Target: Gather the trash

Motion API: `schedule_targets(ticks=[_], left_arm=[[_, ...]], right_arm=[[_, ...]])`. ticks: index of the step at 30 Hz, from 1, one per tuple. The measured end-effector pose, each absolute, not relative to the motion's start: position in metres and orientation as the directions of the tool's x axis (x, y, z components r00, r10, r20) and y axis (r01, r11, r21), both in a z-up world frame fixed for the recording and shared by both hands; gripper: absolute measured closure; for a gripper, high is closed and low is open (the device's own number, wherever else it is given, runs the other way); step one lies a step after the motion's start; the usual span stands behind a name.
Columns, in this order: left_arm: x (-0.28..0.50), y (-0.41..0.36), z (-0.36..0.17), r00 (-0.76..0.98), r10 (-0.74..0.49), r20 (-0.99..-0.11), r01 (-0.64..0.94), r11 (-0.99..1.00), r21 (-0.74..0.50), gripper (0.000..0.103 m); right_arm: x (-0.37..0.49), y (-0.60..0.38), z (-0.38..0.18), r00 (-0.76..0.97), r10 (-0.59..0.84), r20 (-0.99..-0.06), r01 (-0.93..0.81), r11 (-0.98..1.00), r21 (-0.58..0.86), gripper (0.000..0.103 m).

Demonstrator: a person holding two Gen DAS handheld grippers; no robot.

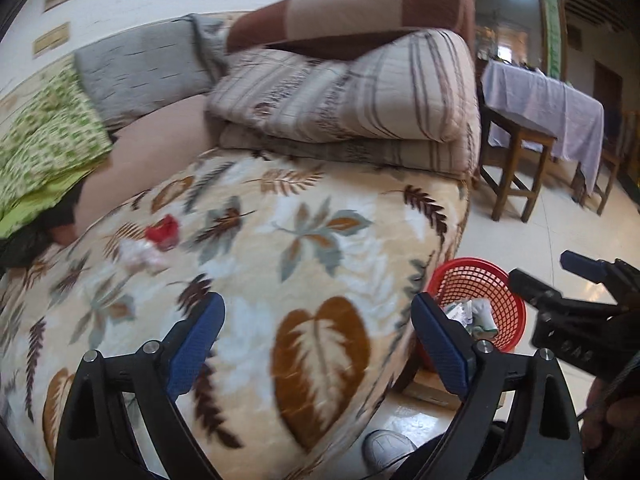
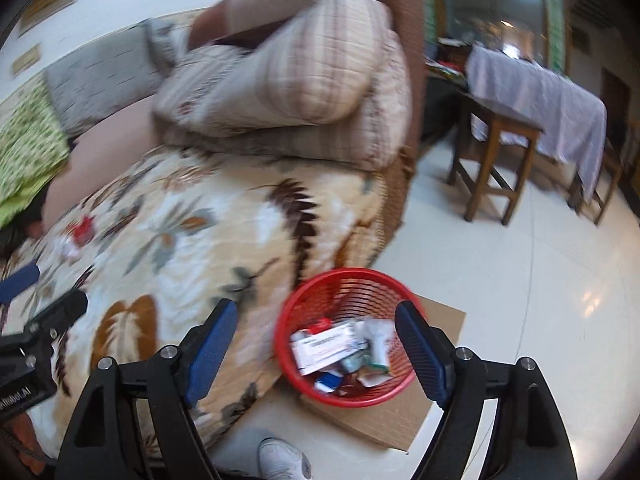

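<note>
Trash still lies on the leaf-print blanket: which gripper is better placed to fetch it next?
Left, probably. The left gripper is open over the blanket and faces the red scrap and white wad. The right gripper, open and empty, frames the red basket.

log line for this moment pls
left gripper open, empty | right gripper open, empty | red basket holds trash | red scrap on bed

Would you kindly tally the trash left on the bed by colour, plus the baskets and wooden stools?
Red trash: 1
White trash: 1
Red basket: 1
Wooden stools: 1 clearly; others hidden
Total: 4
</note>
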State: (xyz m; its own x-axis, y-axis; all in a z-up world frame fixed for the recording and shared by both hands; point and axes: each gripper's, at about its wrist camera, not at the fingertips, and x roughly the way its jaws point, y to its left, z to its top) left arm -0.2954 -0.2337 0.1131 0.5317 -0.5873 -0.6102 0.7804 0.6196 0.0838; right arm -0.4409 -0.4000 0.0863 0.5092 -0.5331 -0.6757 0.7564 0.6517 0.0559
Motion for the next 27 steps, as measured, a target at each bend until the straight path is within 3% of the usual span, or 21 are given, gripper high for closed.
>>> schedule_targets(ticks=[21, 27], left_arm=[[-0.284, -0.189, 0.118, 0.594, -0.58, -0.557, 0.724, 0.687, 0.056, 0.008], [-0.279, -0.185, 0.116, 0.607, -0.569, -0.555, 0.709, 0.703, 0.056, 0.008]], right_arm=[[-0.401, -0.324, 0.099, 0.487, -0.622, -0.613, 0.739, 0.668, -0.09, 0.015], [-0.402, -0.328, 0.1, 0.477, -0.616, -0.627, 0.764, 0.643, -0.05, 0.014]])
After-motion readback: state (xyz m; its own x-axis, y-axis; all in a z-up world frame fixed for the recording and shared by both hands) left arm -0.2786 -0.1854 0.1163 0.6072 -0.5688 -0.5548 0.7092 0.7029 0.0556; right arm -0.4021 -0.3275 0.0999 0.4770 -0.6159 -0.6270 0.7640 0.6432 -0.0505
